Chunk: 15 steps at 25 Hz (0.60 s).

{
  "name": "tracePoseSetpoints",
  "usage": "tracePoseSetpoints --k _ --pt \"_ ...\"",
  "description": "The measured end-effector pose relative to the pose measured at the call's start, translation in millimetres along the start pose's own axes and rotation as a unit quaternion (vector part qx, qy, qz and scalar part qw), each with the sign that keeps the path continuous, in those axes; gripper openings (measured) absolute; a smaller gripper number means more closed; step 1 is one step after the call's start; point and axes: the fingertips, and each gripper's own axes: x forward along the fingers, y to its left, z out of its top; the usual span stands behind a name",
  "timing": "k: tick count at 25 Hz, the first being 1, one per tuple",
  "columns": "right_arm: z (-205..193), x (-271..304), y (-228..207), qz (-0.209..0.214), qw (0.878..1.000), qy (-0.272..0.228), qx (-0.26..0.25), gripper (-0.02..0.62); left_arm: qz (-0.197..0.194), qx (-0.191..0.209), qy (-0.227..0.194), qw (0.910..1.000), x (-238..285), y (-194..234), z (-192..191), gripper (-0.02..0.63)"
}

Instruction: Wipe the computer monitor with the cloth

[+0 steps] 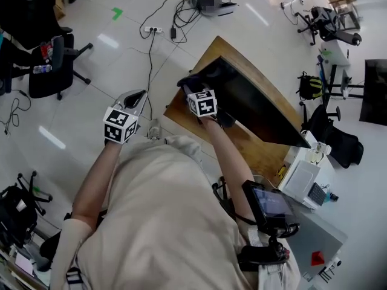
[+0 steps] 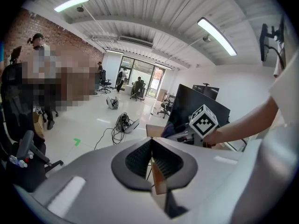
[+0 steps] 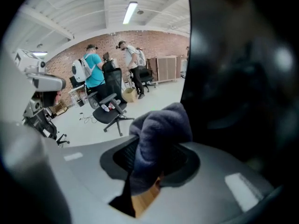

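Big office with a white floor (image 1: 121, 59), black monitor (image 1: 254, 101) on a wooden desk (image 1: 257, 154), right gripper (image 3: 156, 160) squeezing a dark cloth (image 3: 159, 129) against the monitor's end, left gripper (image 2: 151, 155) closed, empty, beside the desk's corner.

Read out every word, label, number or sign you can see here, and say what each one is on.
No words or numbers are readable in any view.
On the marker cubes of the left gripper and right gripper: black-and-white square patterns, no letters.
On the grey case: red triangle sticker, nothing legible.
On the floor: green arrow mark, no text.
On the small screen: too blurred to read.
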Motion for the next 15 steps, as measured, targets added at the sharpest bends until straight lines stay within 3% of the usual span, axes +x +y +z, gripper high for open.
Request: tracePoseSetpoints --k 15 --pt "107 -87 -6 -0.014 0.99 -0.139 -0.034 0.114 -0.008 0.004 -0.01 0.9999 8 -15 8 0.0"
